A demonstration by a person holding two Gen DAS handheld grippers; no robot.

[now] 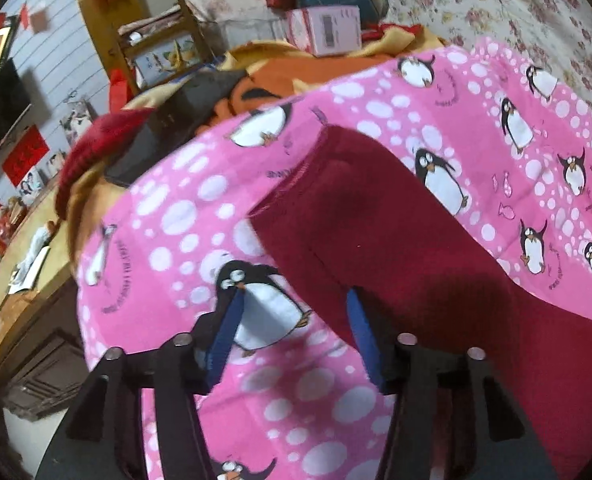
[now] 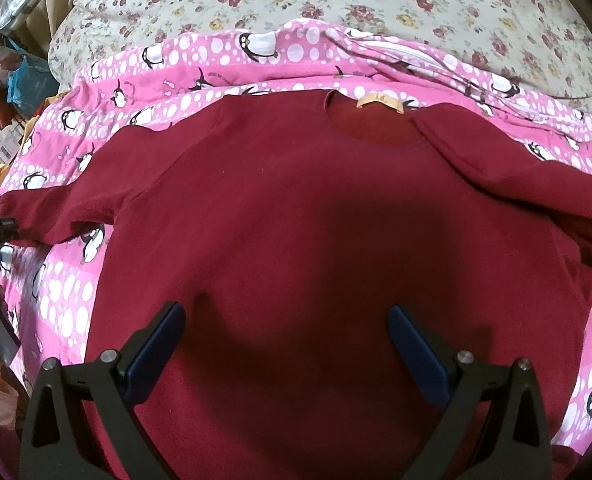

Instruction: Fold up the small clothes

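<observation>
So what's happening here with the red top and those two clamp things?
A person is holding a gripper in each hand to fold a dark red shirt, which lies spread flat, neck label up, on a pink penguin blanket. The right gripper hovers over the shirt's body with jaws wide open. The left gripper is at the shirt's sleeve, jaws also open. Nothing is gripped and no fold is made yet.

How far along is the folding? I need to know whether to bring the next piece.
Done: the dark red long-sleeved shirt lies spread flat on the pink penguin-print blanket. In hand: nothing; the left claw by the sleeve and the right claw over the body both hover open. Left: every fold.
</observation>
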